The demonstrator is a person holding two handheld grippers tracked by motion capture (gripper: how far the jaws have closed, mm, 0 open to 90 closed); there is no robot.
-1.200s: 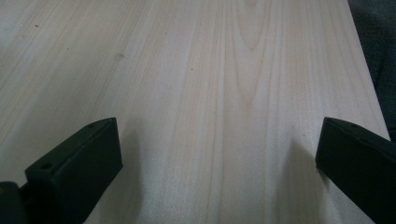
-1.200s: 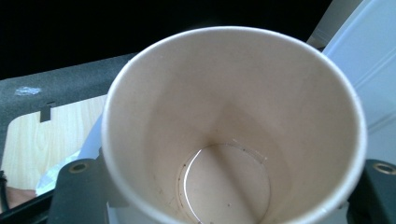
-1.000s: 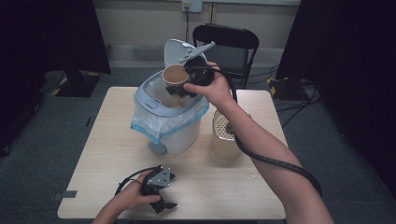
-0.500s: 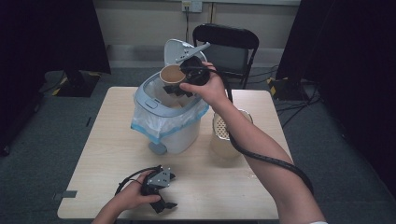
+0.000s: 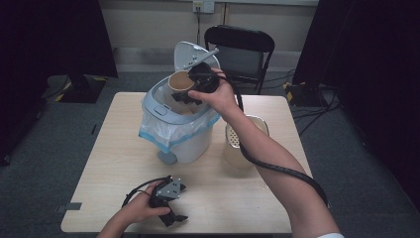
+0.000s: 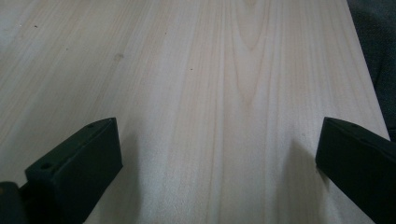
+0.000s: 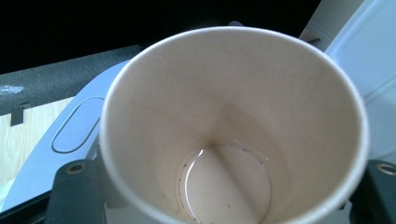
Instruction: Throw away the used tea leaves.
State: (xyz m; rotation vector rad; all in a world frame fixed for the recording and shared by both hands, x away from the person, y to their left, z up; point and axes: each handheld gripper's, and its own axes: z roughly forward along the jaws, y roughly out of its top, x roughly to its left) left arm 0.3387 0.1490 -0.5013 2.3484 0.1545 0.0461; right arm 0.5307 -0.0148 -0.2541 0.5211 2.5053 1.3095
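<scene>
**Item: paper cup**. It is held between the jaws of the right gripper, above the open mouth of the bin. The jaws, seen in the right gripper view, stand one at each side of the wall below the rim; over the last half second they have been opening a little, with the cup between them, and whether the pads press is not settled by the pictures.

- Material: thin paperboard, matt tan inside, with a rolled rim. A shallow film of pale liquid and a few dark specks lie at the bottom.
- Shape: a tapered round body, wider at the mouth.
- Handling, as judged: very light, nearly empty; the wall is soft and easily crushed, the rim stiffest. A hold across the upper wall is best; a loose one may let it slip.

**Surroundings:** the bin is of smooth pale plastic, lined with a blue-edged translucent bag, its lid raised behind the gripper.

**Left gripper**: rested on the pale wooden table, jaws spread wide, nothing between them.
</scene>
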